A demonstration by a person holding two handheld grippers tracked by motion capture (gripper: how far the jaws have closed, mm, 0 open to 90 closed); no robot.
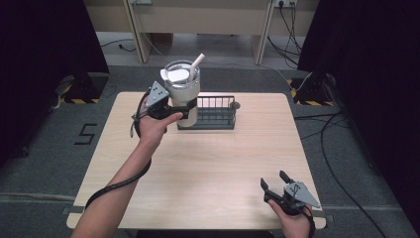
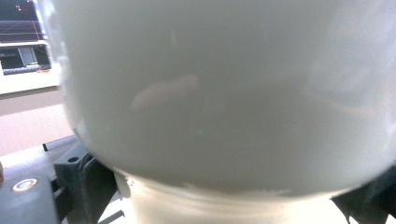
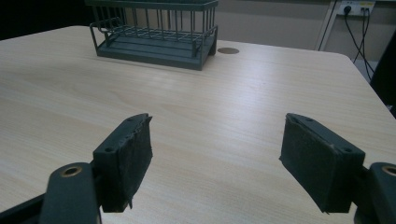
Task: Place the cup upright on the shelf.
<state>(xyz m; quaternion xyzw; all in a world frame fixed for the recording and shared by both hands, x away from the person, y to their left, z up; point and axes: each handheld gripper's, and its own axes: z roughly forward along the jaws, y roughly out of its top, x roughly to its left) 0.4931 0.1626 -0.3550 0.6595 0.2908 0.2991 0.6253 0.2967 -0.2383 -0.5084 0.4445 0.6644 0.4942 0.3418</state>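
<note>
The left tongs point(image 1: 184, 111) are clamped on the tumbler point(image 1: 182, 89), a cream cup with a lid and a white straw point(image 1: 196, 65), above the rack point(image 1: 218, 113) near the counter's point(image 1: 208, 163) far edge. The right tongs point(image 1: 275, 182) stand apart, empty, at the near right corner.

The person's left forearm reaches forward from the lower left, its hand point(image 1: 151, 126) holding the left gripper point(image 1: 184, 110) raised, jaws clamped around a white tumbler point(image 1: 182, 89). The right hand point(image 1: 292, 220) sits low at the near right, its right gripper point(image 1: 275, 179) with jaws spread wide apart, holding nothing.
</note>
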